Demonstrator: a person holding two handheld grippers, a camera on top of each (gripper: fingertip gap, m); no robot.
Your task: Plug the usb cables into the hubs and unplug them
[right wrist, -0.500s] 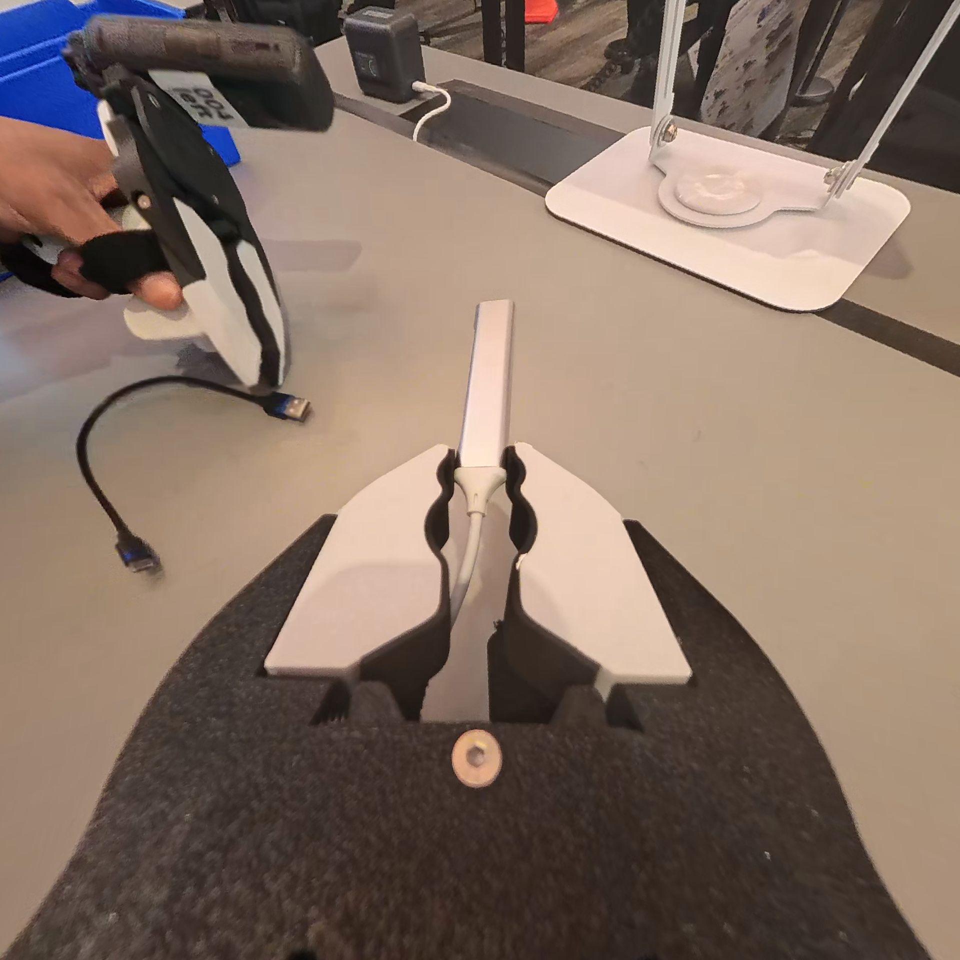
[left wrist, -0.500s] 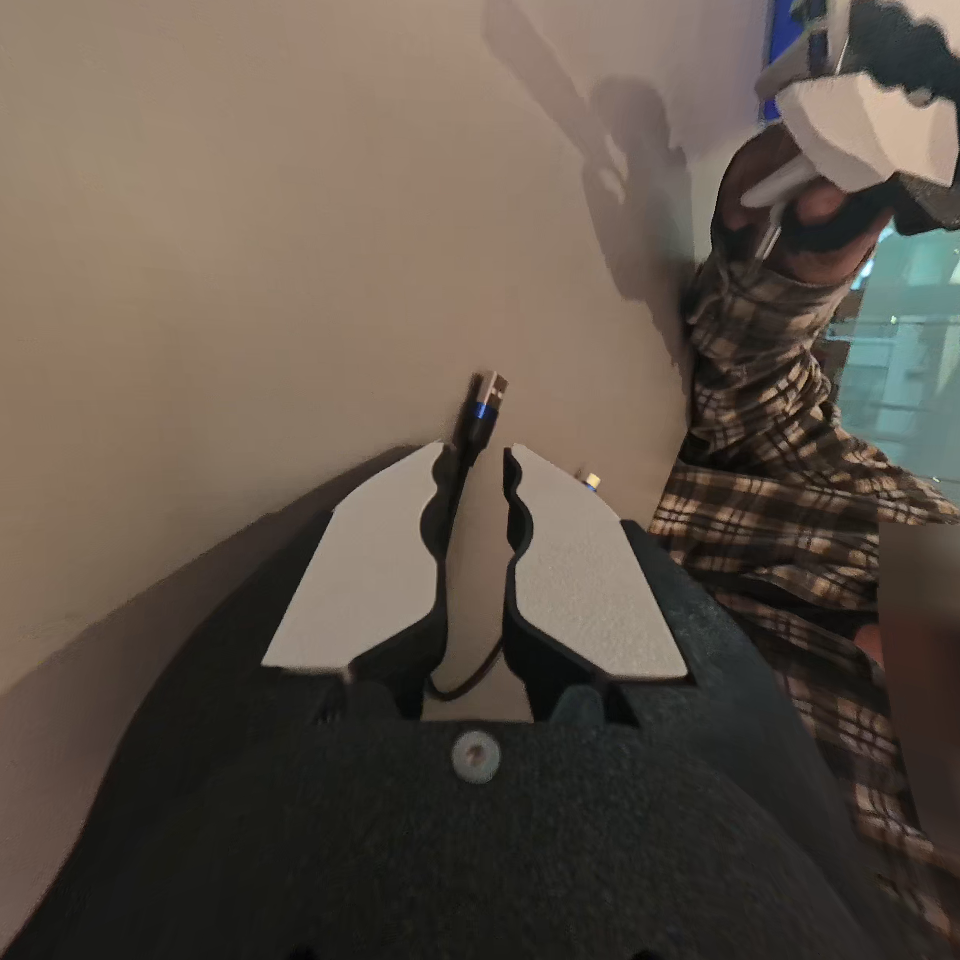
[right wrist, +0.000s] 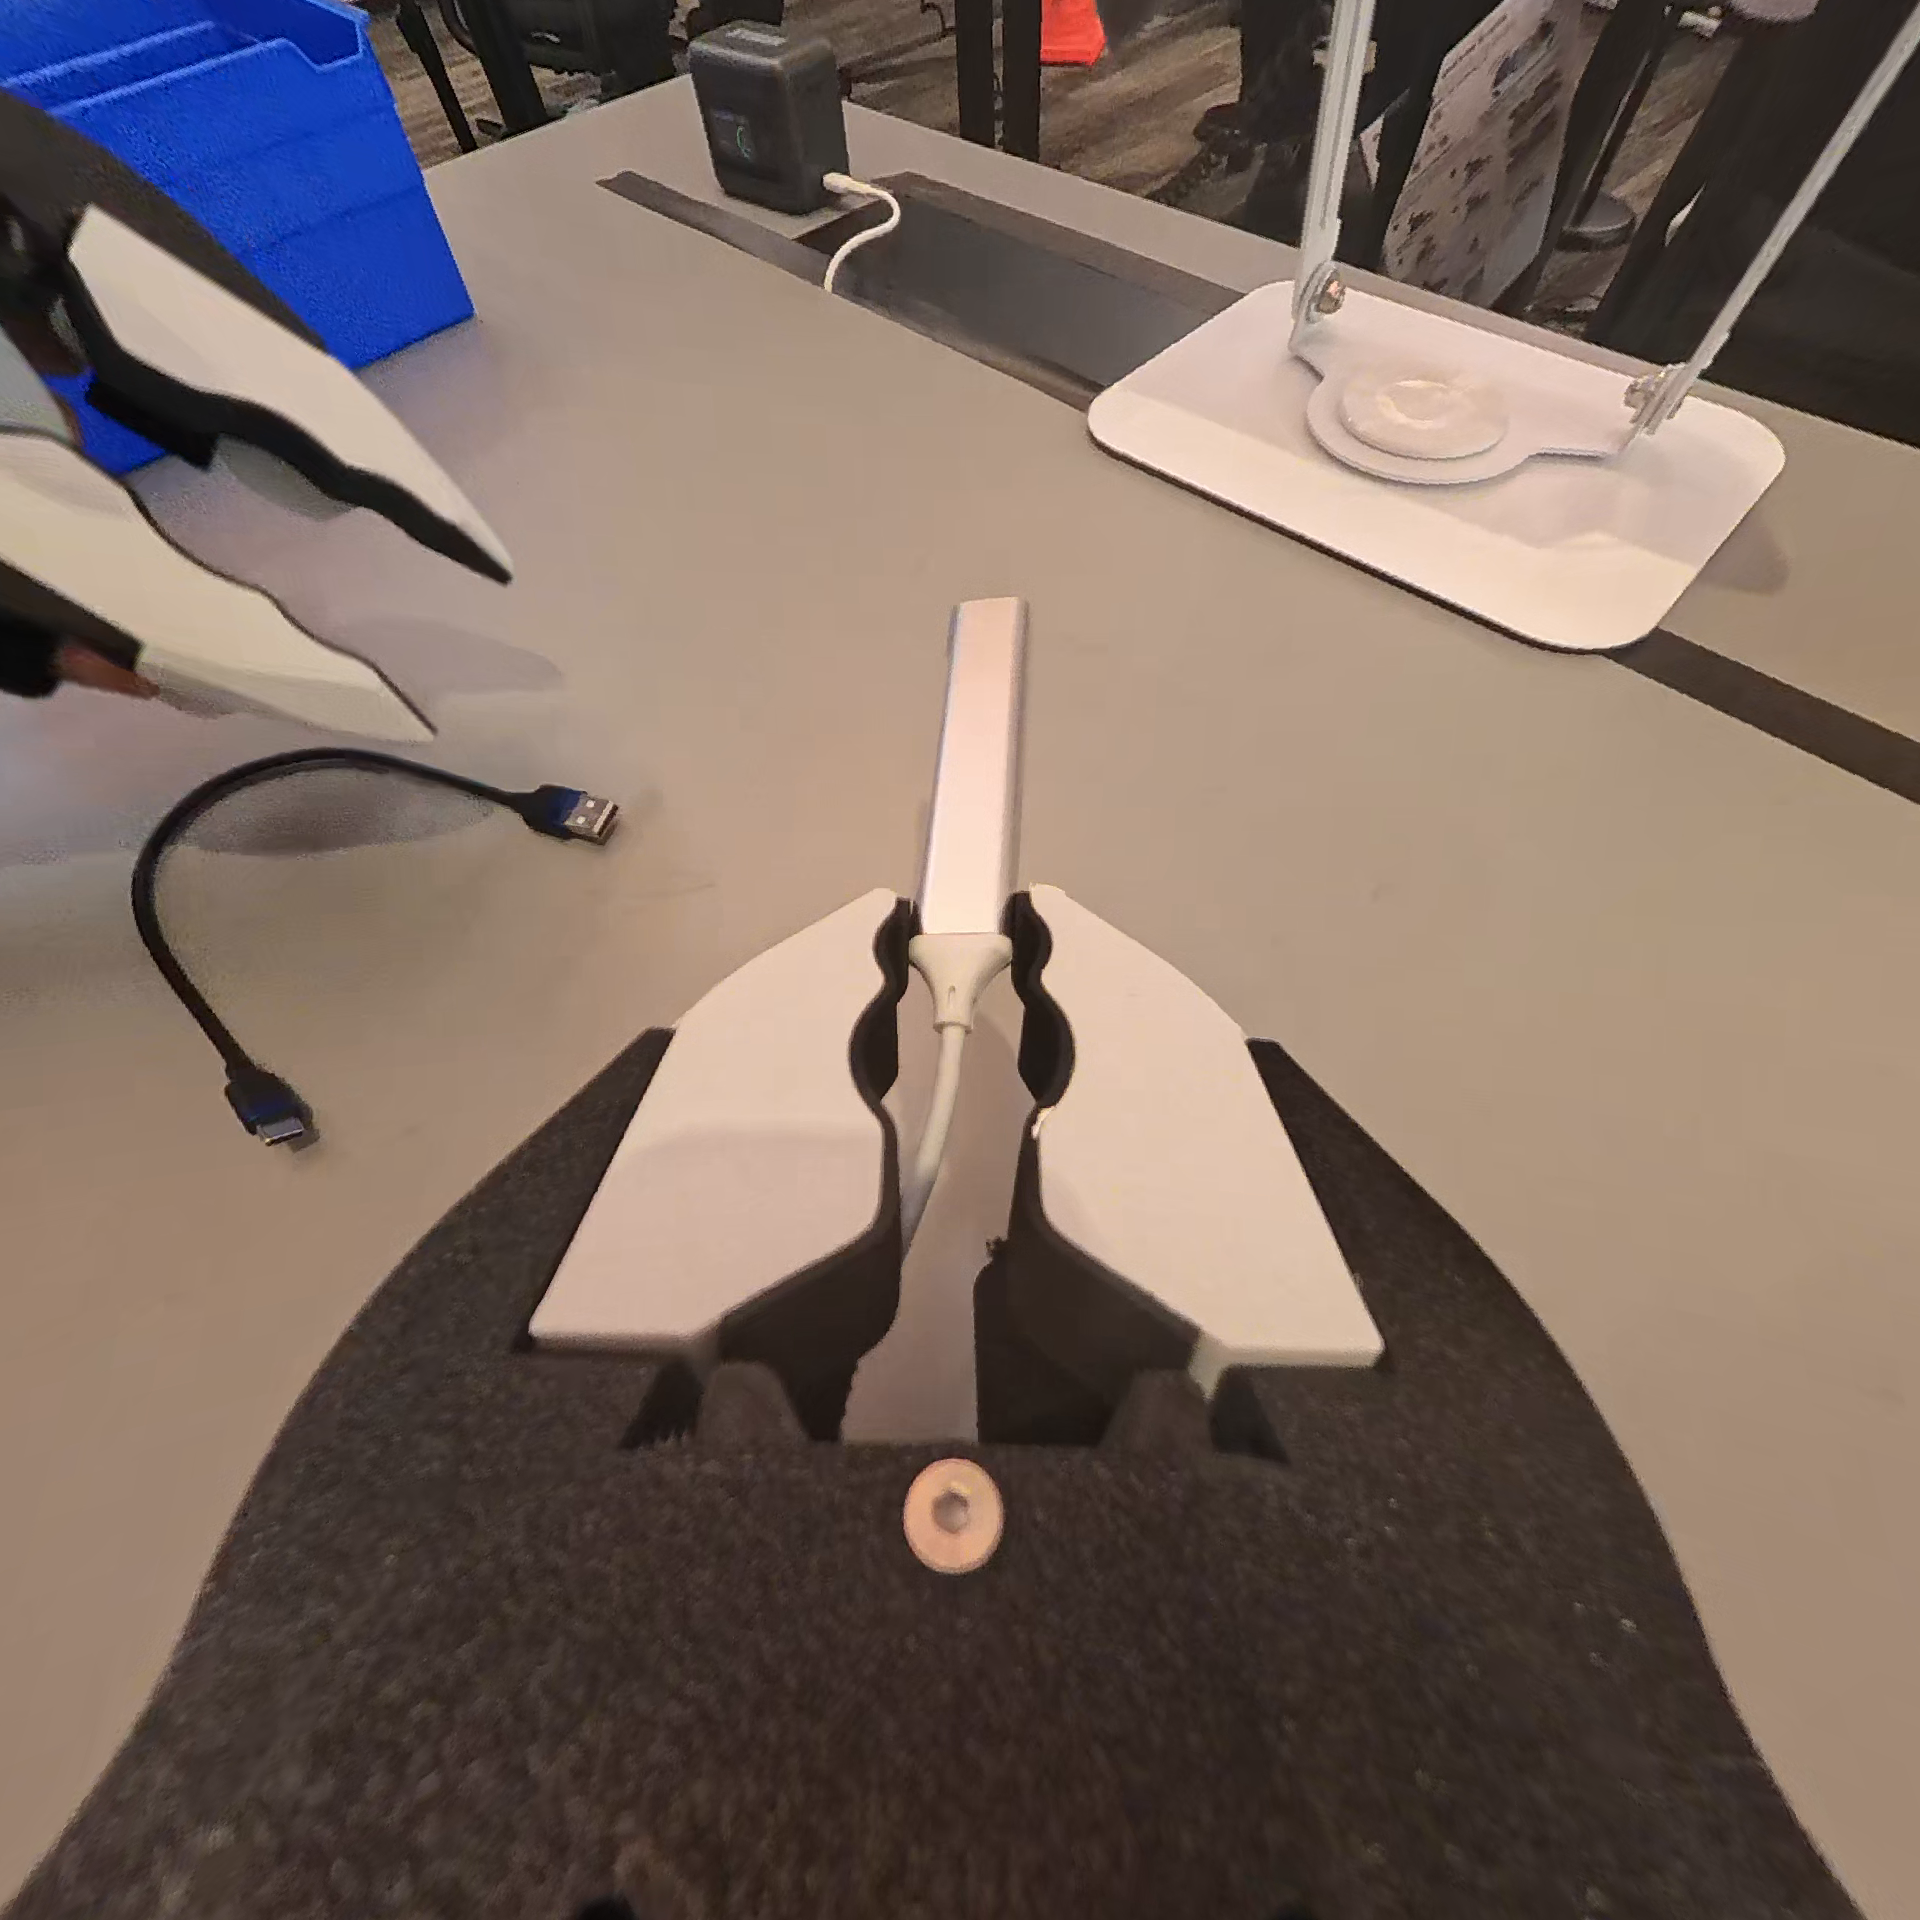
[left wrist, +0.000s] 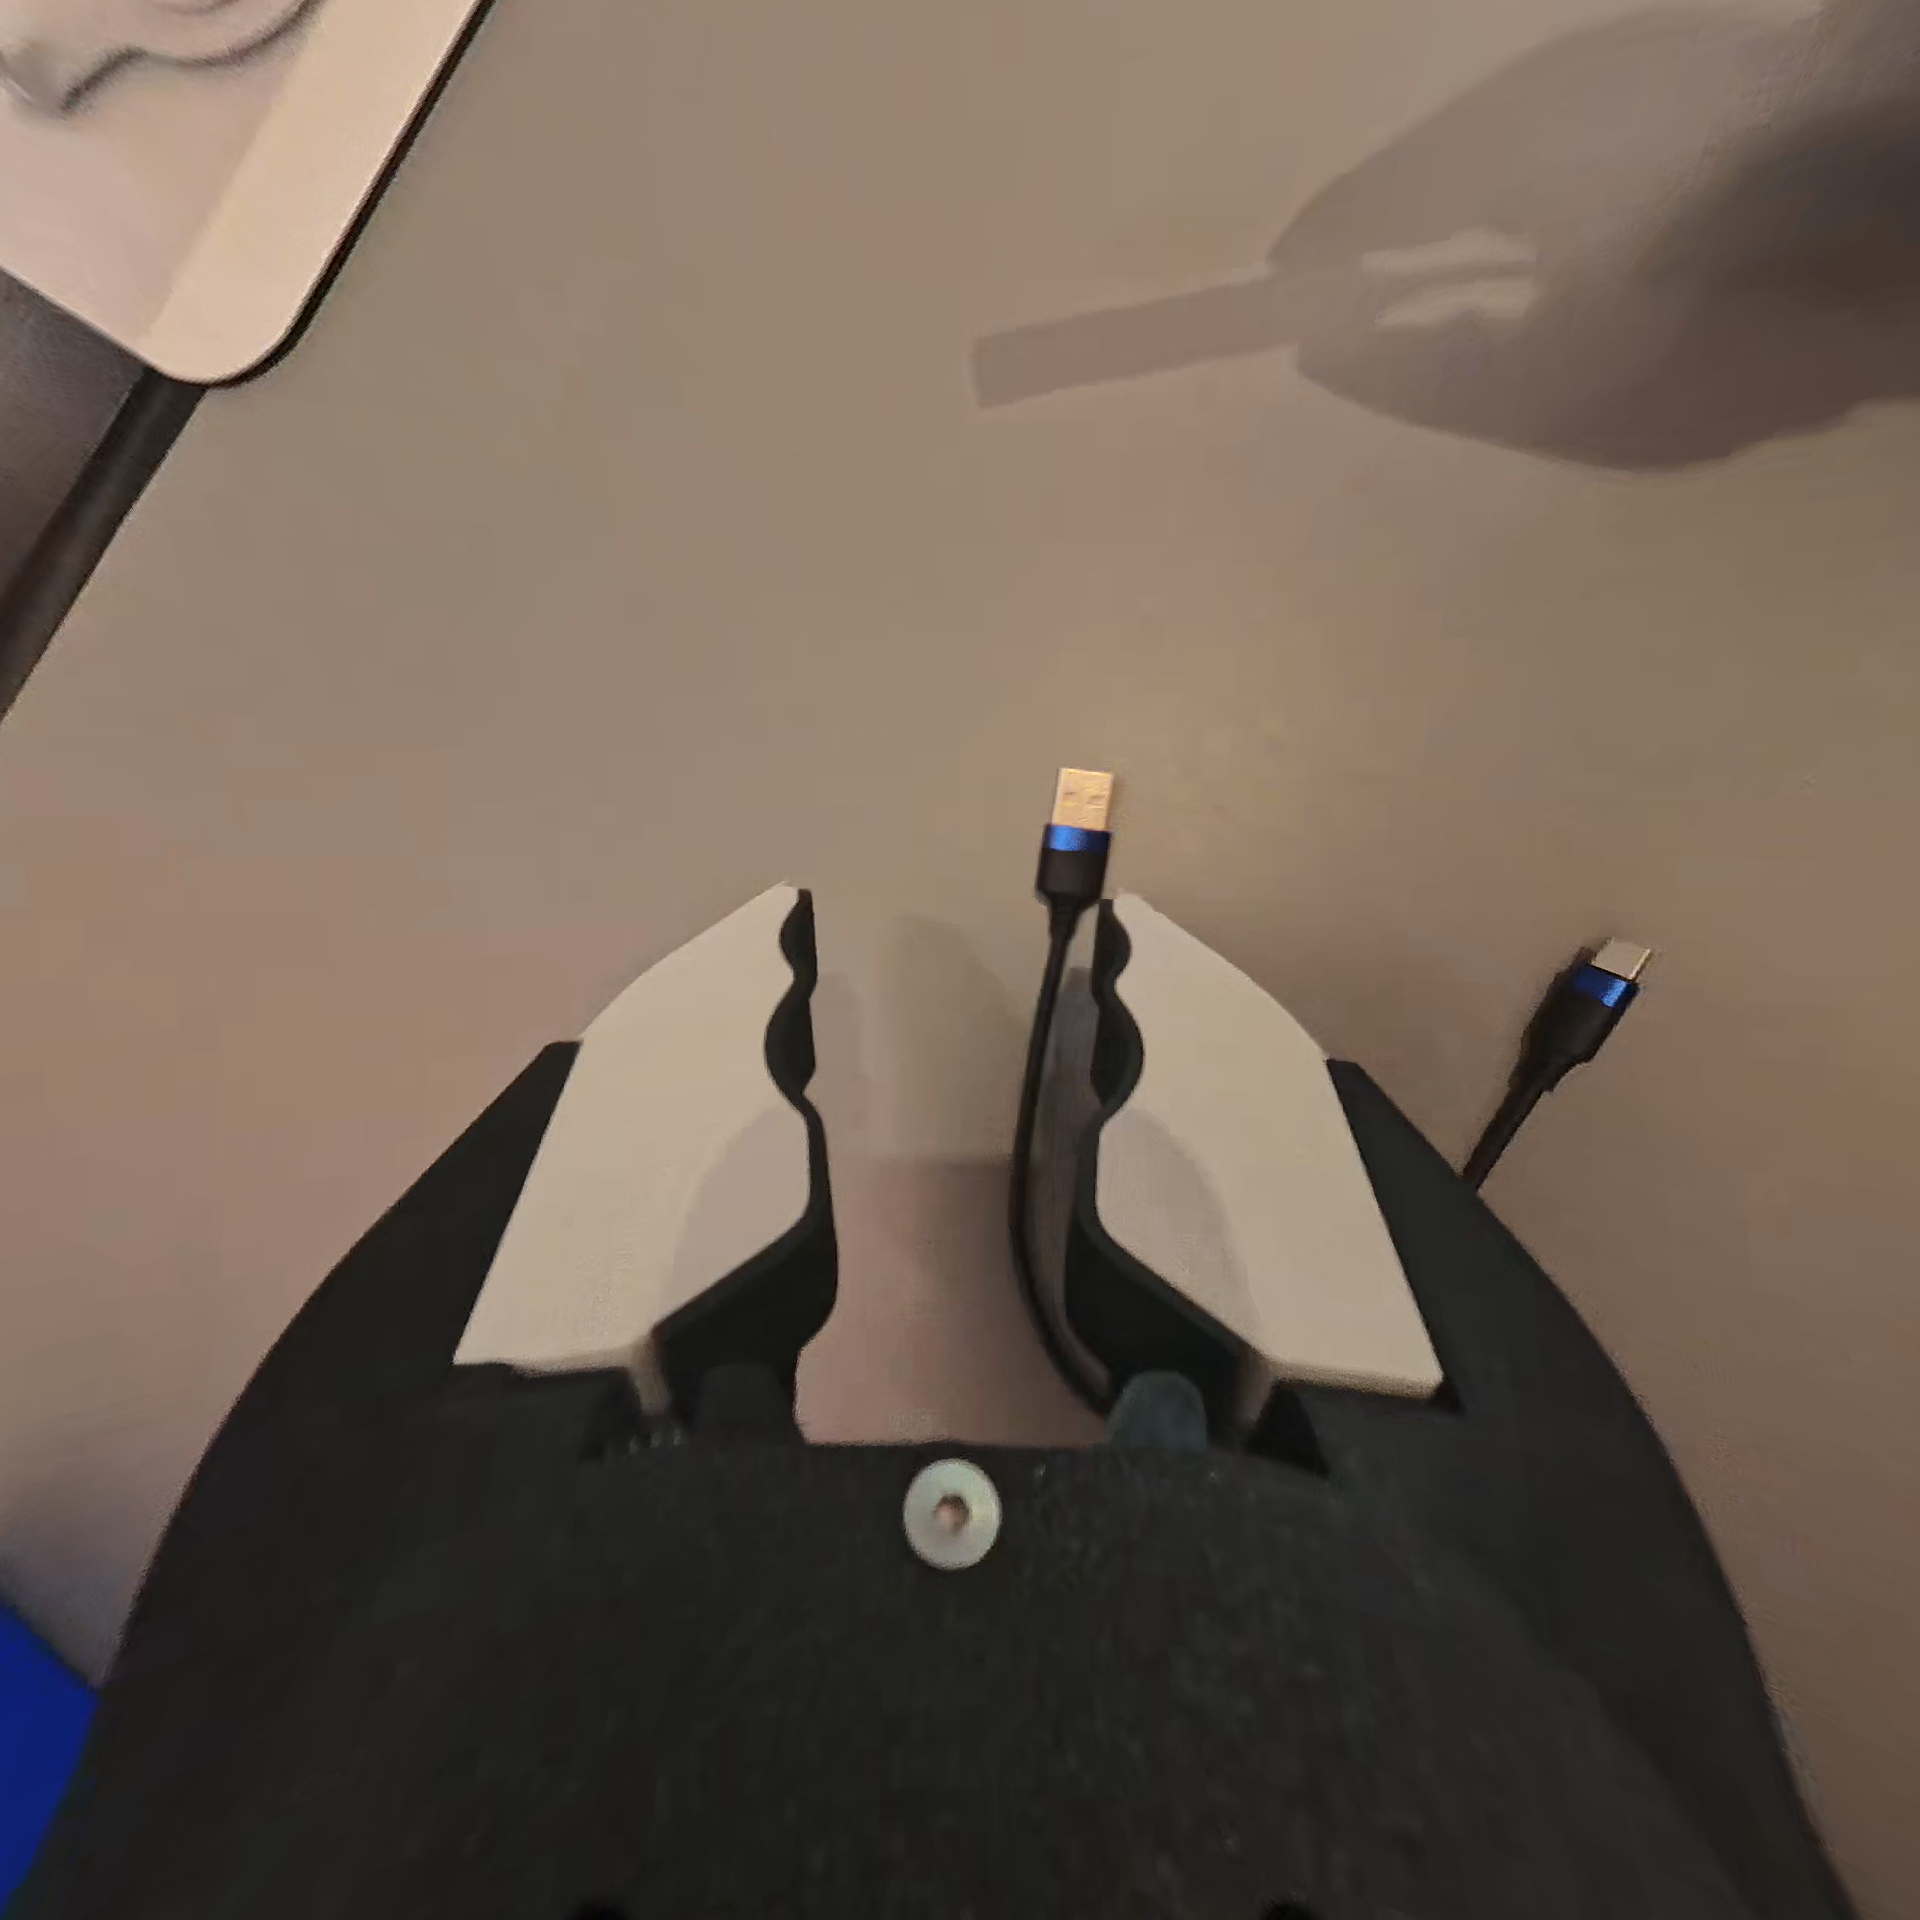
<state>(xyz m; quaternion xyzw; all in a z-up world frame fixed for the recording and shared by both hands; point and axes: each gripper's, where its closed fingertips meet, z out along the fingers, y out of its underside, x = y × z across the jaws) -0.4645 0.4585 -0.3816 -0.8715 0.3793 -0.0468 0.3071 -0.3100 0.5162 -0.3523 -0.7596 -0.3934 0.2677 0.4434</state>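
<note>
**A:** Eyes on the black USB cable (right wrist: 177, 925). It lies loose on the grey surface (right wrist: 1299, 935), curved in a loop, with its wide plug (right wrist: 582, 816) pointing toward the hub and its small plug (right wrist: 272, 1117) at the near end. Nothing is plugged in.

**B:** And the silver hub (right wrist: 982, 769)?

**A:** Held off the surface by the right tool (right wrist: 956, 914), whose fingers are clamped on the hub's white cord end, the bar sticking straight forward. The hub's own white cord (right wrist: 940, 1101) runs back between the fingers.

**B:** What's the left tool (left wrist: 951, 904) doing?

**A:** Spread wide, gripping nothing. In its own view the cable runs up between its fingers, close against the right-hand one, with the wide plug (left wrist: 1081, 821) poking out past the tips. From the right wrist view, the left tool (right wrist: 457, 644) hovers above the cable's loop, clear of it.

**B:** So where does that leave the task?

**A:** I'd say early in a plug-in cycle. Hub secured, cable not grasped. Left to do: close on the wide plug, line it up with a port, push it in, then pull it out. I can't see the hub's ports from here.

**B:** Anything else around?

**A:** A blue bin (right wrist: 260, 177) far left, a white stand base (right wrist: 1455, 499) far right, and a dark charger block (right wrist: 769, 130) at the back.
</note>
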